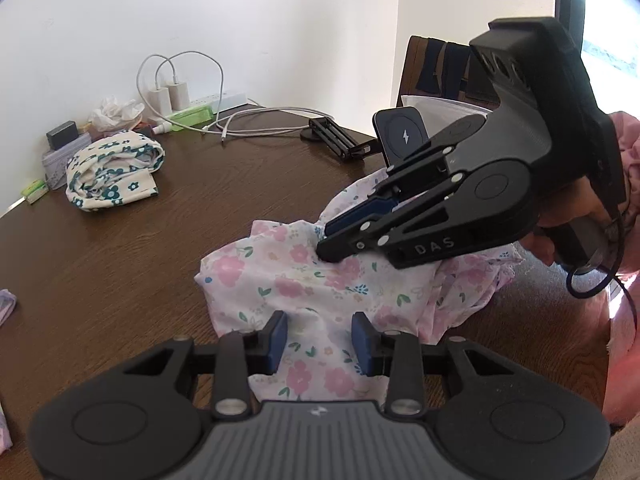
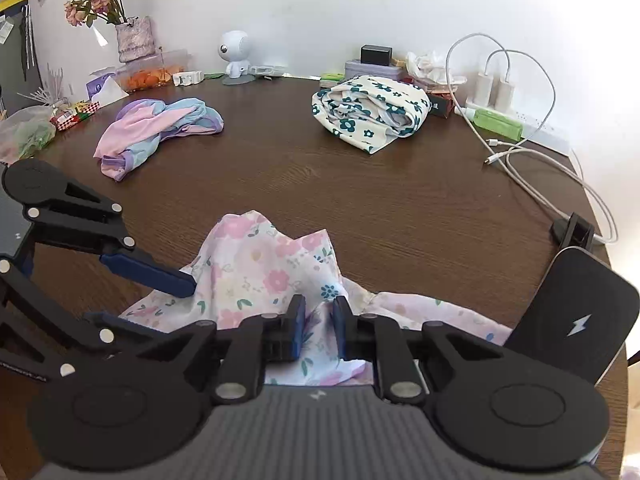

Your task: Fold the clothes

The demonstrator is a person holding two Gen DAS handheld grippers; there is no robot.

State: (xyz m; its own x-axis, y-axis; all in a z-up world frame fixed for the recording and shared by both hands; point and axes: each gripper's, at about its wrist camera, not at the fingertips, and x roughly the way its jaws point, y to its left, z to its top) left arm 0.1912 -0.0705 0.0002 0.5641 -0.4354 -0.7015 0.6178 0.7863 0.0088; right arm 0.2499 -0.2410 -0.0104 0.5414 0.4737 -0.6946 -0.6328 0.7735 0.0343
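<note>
Left wrist view. Left gripper (image 1: 319, 338) at 6 o'clock, jaws parted, blue pads either side of a low ridge of the pink floral garment (image 1: 304, 280); the pads do not appear to press the cloth, so released. Garment lies crumpled on the brown table (image 1: 120, 248), centre to 4 o'clock. Right gripper (image 1: 326, 246) reaches in from 3 o'clock, tips down on the garment's upper fold; from this angle I cannot tell whether cloth is caught between them. A hand (image 1: 560, 232) holds it at 3 o'clock. Green-flowered cloth (image 1: 114, 172) bundled at 10 o'clock, well apart. Charging stand (image 1: 404, 136) at 1 o'clock, just behind the garment.

Right wrist view. Right gripper (image 2: 319, 322) at 6 o'clock, jaws narrow, a raised pleat of the pink floral garment standing between the pads; the gap looks slight but contact is not certain, so I cannot call it clenched on cloth. Left gripper at 8 o'clock, one blue finger (image 2: 148, 272) resting on the garment's left edge. Pastel garment (image 2: 156, 132) at 10 o'clock, green-flowered cloth at 1 o'clock.

Judgement: early in the task, still gathering this garment; nothing is laid flat yet. Next move calls for firm pinches on two edges or corners, then lifting and spreading the cloth over bare table before any fold.
</note>
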